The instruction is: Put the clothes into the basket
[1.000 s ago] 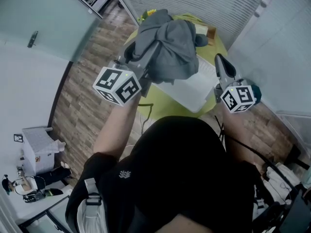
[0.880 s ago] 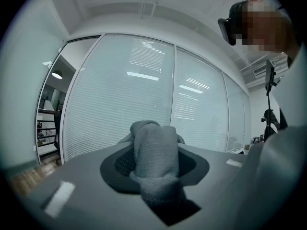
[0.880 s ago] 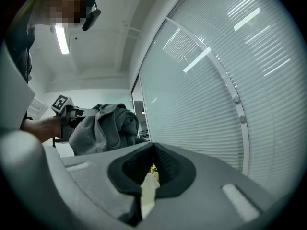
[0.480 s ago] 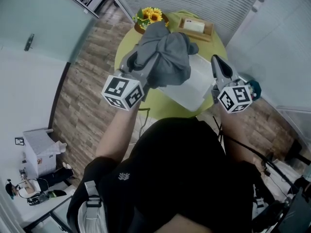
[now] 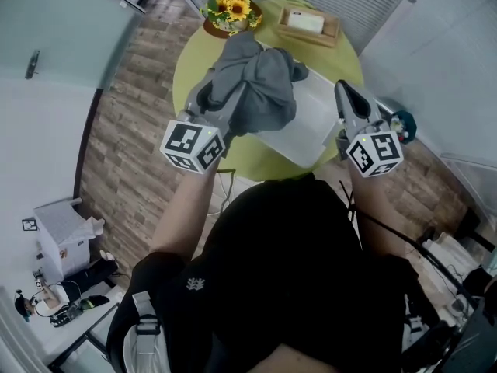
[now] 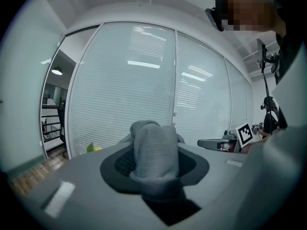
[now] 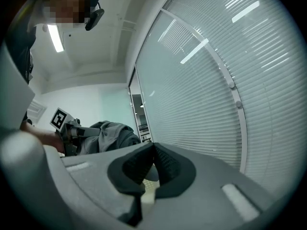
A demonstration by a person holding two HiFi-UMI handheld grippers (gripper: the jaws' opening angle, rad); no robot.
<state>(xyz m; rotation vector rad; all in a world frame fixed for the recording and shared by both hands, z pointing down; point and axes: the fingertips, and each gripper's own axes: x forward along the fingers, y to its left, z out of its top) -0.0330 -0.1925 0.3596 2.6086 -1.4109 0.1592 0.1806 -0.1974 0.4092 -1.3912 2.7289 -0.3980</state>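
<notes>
Wood-plank floor (image 5: 128, 138) surrounds a round green table (image 5: 190, 76), seen from above past the person's black top (image 5: 287, 270). Behind the table, both gripper views show a glass wall with closed blinds (image 6: 124, 90). On the table stands a white rectangular basket (image 5: 309, 124). A bundle of grey clothes (image 5: 260, 92) hangs in the air over the table and overlaps the basket's left side in the head view; whether it touches the basket I cannot tell. The left gripper (image 6: 154, 164) has its jaws partly closed and clamped on a thick fold of that grey cloth, which fills the gap between the pads. The right gripper (image 7: 154, 150) is over the basket's right edge, its jaw tips pressed together with nothing held. At the table's far edge are a bunch of sunflowers (image 5: 231, 8) and a small wooden tray (image 5: 311, 26).
</notes>
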